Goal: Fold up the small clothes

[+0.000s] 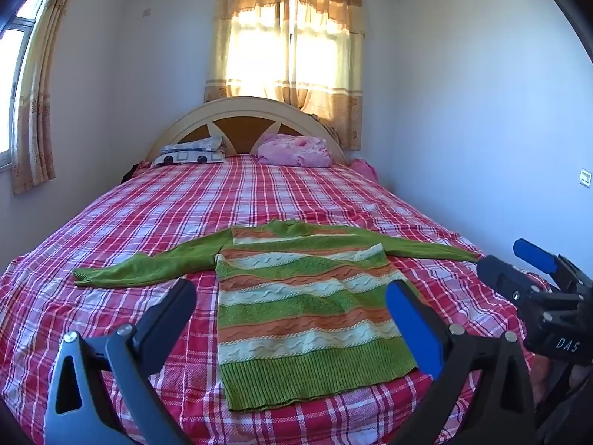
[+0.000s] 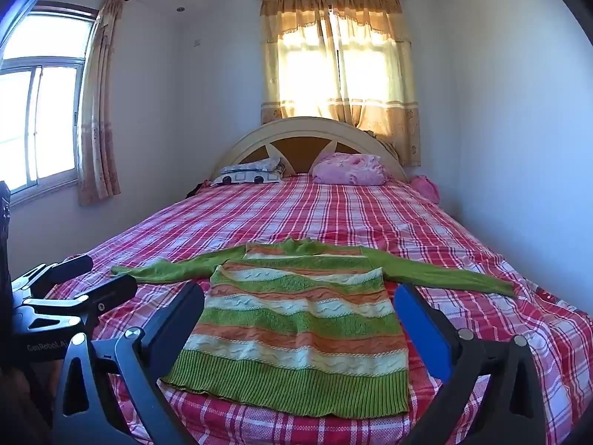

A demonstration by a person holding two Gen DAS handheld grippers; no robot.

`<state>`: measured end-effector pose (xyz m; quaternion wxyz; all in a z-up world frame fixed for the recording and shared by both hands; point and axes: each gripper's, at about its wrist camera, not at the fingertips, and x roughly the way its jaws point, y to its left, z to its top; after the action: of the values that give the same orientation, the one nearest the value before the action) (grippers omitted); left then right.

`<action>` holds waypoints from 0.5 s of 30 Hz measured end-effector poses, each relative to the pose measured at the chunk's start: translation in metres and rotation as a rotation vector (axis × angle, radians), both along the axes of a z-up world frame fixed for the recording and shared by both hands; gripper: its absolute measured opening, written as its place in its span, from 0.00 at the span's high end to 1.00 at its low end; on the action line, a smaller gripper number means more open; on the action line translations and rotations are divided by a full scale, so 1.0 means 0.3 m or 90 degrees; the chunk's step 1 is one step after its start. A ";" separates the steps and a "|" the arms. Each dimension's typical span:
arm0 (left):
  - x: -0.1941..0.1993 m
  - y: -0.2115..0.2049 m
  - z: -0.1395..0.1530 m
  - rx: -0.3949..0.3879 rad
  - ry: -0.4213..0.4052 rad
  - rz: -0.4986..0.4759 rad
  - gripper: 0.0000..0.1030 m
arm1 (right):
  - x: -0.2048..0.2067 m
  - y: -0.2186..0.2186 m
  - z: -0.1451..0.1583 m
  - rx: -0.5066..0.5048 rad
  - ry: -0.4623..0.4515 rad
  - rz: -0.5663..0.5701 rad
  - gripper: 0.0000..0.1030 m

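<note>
Sweater (image 1: 296,296), a small striped knit in green, orange and cream bands, lies flat on the bed (image 1: 185,204) near its foot, hem toward the cameras and collar (image 1: 285,227) toward the headboard (image 1: 241,111). Both green sleeves are spread sideways across the red plaid bedspread (image 2: 333,215), the left sleeve (image 1: 148,267) and the right sleeve (image 1: 426,248) roughly in line with the shoulders. The ribbed green hem (image 1: 315,378) is the nearest edge.

Left gripper (image 1: 291,307) hangs above the hem with its fingers (image 1: 411,326) spread wide and nothing between them; the right gripper (image 2: 298,319) does likewise, its fingers (image 2: 422,330) equally wide apart and empty. Each appears at the edge of the other's view, the two side by side and apart from the cloth.

Handling, as judged: the knit should be light, soft and limp, sagging wherever it is not supported, and stretchy enough to distort if pulled by a single point. It looks thick and textured enough not to slip from the pads, and is not fragile, though loose yarn could snag. Sensible places to take hold are the sleeve cuffs, for laying each sleeve across the body, and afterwards the two hem corners, pinched through both layers. The bedspread beneath is itself loose cloth, so a deep pinch risks gathering it with the sweater.

Folding has not begun.
</note>
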<state>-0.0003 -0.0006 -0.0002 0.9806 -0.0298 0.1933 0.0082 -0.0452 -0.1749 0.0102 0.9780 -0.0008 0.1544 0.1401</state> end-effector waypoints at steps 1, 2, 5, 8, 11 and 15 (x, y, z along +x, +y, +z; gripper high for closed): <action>-0.001 -0.003 0.000 0.003 0.001 0.000 0.00 | 0.005 -0.003 0.001 -0.001 -0.001 -0.001 0.01; -0.002 -0.008 -0.001 0.004 0.002 -0.001 0.00 | 0.014 -0.009 0.002 -0.001 0.000 0.000 0.01; 0.008 -0.008 -0.010 -0.012 0.018 -0.001 0.00 | 0.023 -0.014 0.004 -0.011 -0.012 -0.001 0.01; 0.014 0.007 -0.008 -0.017 0.016 0.010 0.00 | 0.012 -0.022 -0.024 -0.012 -0.009 -0.003 0.01; 0.018 0.015 -0.025 -0.025 0.012 0.010 0.00 | 0.021 -0.008 -0.040 -0.015 0.000 -0.007 0.01; 0.006 0.023 -0.021 -0.034 0.003 0.016 0.00 | 0.048 -0.016 -0.049 -0.013 0.015 -0.004 0.01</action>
<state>0.0015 0.0064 -0.0066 0.9789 -0.0587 0.1951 0.0155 -0.0309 -0.1798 -0.0044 0.9766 -0.0089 0.1671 0.1354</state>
